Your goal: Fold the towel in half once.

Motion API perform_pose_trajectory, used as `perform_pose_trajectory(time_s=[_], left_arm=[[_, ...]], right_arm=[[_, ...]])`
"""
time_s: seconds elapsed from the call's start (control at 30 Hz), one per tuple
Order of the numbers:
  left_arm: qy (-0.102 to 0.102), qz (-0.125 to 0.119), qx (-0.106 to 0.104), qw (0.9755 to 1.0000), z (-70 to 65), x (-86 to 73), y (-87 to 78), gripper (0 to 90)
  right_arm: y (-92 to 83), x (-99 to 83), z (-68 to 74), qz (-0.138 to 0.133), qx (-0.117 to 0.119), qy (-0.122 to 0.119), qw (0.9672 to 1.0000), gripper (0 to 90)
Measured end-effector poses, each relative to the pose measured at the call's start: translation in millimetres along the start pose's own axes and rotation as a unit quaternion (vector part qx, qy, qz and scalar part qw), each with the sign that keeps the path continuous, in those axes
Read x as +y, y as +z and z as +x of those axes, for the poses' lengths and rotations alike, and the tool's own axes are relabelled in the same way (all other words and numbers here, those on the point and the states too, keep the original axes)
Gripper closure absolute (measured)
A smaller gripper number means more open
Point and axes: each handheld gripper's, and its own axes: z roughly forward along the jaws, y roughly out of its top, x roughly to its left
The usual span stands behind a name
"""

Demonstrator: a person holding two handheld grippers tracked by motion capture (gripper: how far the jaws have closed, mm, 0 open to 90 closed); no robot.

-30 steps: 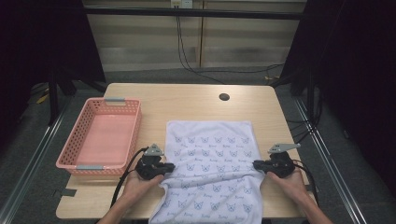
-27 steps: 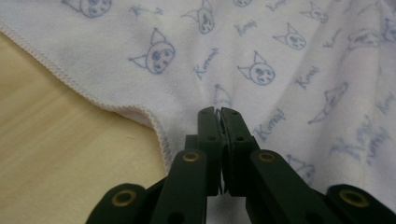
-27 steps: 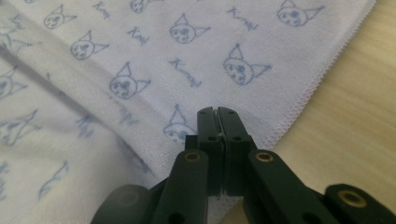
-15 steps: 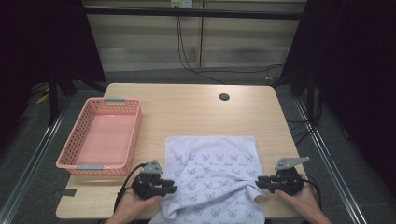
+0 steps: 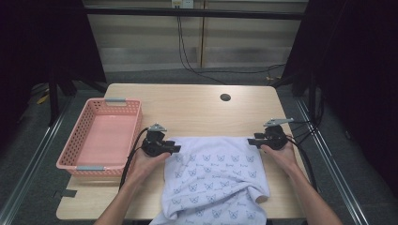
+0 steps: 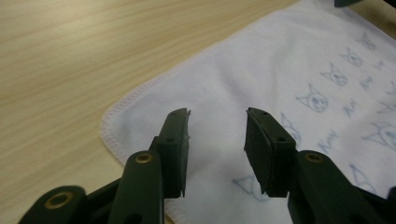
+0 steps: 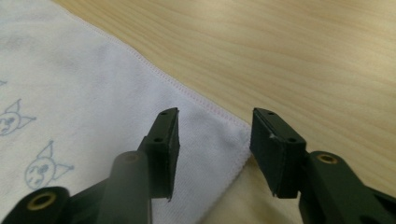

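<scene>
Pale wood grain runs across the counter (image 5: 197,112) in front of me, with dark floor and black curtains around it. My white towel (image 5: 216,183), printed with small blue cat faces, lies flat on the near half of the counter, its front edge rumpled and hanging over the near side. My left gripper (image 5: 177,149) sits at the towel's far left corner, and its jaws have just been opening; in the left gripper view they stand spread above the cloth (image 6: 261,88), with the stitched corner lying free on the wood between and below them, nothing pinched. My right gripper (image 5: 251,140) is at the far right corner, its jaws also just opened, spread apart over the hemmed corner (image 7: 93,93) without pressing on it. Left of the towel, near my left hand, stands a pink basket (image 5: 75,140). A small dark hole (image 5: 225,97) marks the counter's far side.
</scene>
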Motion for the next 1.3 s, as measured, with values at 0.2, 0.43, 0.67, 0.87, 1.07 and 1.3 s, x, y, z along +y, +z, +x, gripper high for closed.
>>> perform_pose_trajectory(time_s=[0.2, 0.43, 0.67, 0.87, 1.07, 1.3], left_arm=[[-0.011, -0.001, 0.038, 0.9992, 2.8, -2.5, 5.3, 51.4], [-0.014, -0.003, 0.053, 0.9985, 11.9, -3.9, 7.7, 44.7], [-0.004, -0.014, 0.087, 0.9961, 15.0, -2.0, 10.5, 47.4], [-0.009, -0.014, 0.098, 0.995, 22.0, -4.5, 4.2, 49.2], [0.027, 0.001, 0.078, 0.9966, 12.3, -1.0, 15.2, 50.9], [0.012, 0.0, 0.037, 0.9992, 4.4, 8.8, 23.6, 86.7]], right_arm=[[6.8, -6.7, 5.3, 0.007, -0.001, -0.018, 0.9998, 48.2], [5.1, -9.0, 9.7, 0.007, 0.028, -0.018, 0.9994, 86.1], [4.7, -8.7, 9.1, 0.01, 0.035, -0.005, 0.9993, 87.3], [4.2, -9.1, 8.3, 0.01, 0.033, -0.002, 0.9994, 87.2], [4.4, -9.0, 6.9, 0.01, 0.039, 0.005, 0.9992, 87.1], [-9.3, -3.0, 3.1, -0.023, 0.059, 0.021, 0.9978, 87.5]])
